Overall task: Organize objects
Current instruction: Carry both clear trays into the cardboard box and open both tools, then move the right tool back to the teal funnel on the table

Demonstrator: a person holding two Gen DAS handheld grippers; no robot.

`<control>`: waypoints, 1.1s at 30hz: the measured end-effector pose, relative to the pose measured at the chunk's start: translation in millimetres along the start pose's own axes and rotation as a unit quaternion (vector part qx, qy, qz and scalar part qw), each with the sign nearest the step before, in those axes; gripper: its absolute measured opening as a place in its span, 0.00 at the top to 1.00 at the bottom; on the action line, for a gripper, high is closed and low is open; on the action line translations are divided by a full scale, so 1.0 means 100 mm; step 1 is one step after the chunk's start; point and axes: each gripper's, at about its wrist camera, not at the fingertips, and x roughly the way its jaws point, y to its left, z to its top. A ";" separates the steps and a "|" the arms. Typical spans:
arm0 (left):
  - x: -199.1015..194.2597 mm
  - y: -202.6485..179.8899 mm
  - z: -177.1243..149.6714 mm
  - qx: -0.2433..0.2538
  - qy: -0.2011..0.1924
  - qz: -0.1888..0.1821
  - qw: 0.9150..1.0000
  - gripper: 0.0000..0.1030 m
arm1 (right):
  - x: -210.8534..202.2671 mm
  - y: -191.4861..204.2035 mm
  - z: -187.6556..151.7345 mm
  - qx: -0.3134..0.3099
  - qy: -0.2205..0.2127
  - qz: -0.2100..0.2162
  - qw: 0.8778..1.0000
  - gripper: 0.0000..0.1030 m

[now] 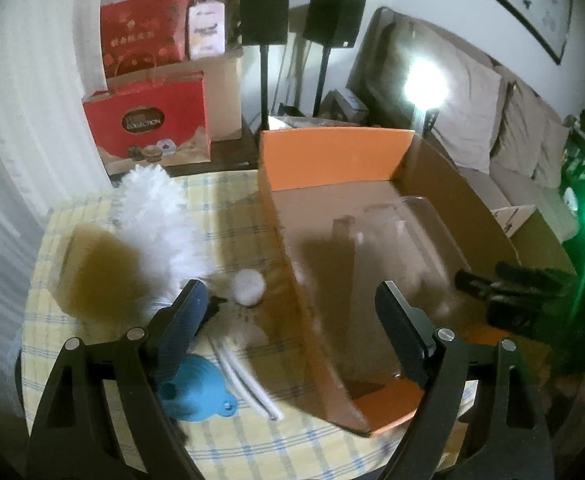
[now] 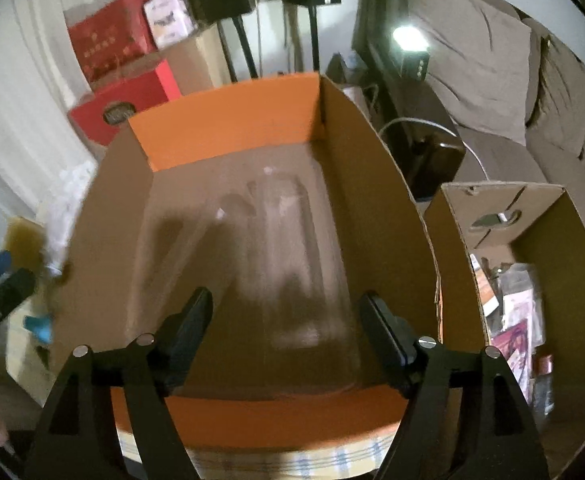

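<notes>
Two grippers are wide open and empty: the right gripper (image 2: pixel 286 320) hangs over the orange box (image 1: pixel 332 152), where a clear plastic container (image 2: pixel 292 264) already lies on the floor, and the left gripper (image 1: pixel 288 308) hovers above the near-left table clutter. My call: next up is the white feather duster (image 1: pixel 152 212), the small white cup (image 1: pixel 248 286) or the blue silicone piece (image 1: pixel 196 392). Best to come down square on one item, clear of the box wall, and pinch gently.
</notes>
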 end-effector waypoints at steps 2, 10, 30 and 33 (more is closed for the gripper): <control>-0.05 0.05 -0.02 0.005 -0.009 0.004 1.000 0.10 | -0.09 0.02 0.02 0.007 -0.009 0.028 1.000 0.24; -0.19 0.50 -0.04 -0.030 -0.025 0.026 0.999 0.10 | -0.29 0.35 0.06 -0.019 -0.029 0.065 0.997 0.23; -0.33 1.81 -0.38 -0.110 -0.014 0.071 0.991 0.10 | -0.17 1.53 -0.05 -0.094 -0.020 0.152 0.984 0.23; -0.32 1.89 -0.44 -0.111 -0.011 0.073 0.991 0.10 | -0.13 1.68 -0.09 -0.103 -0.016 0.160 0.982 0.23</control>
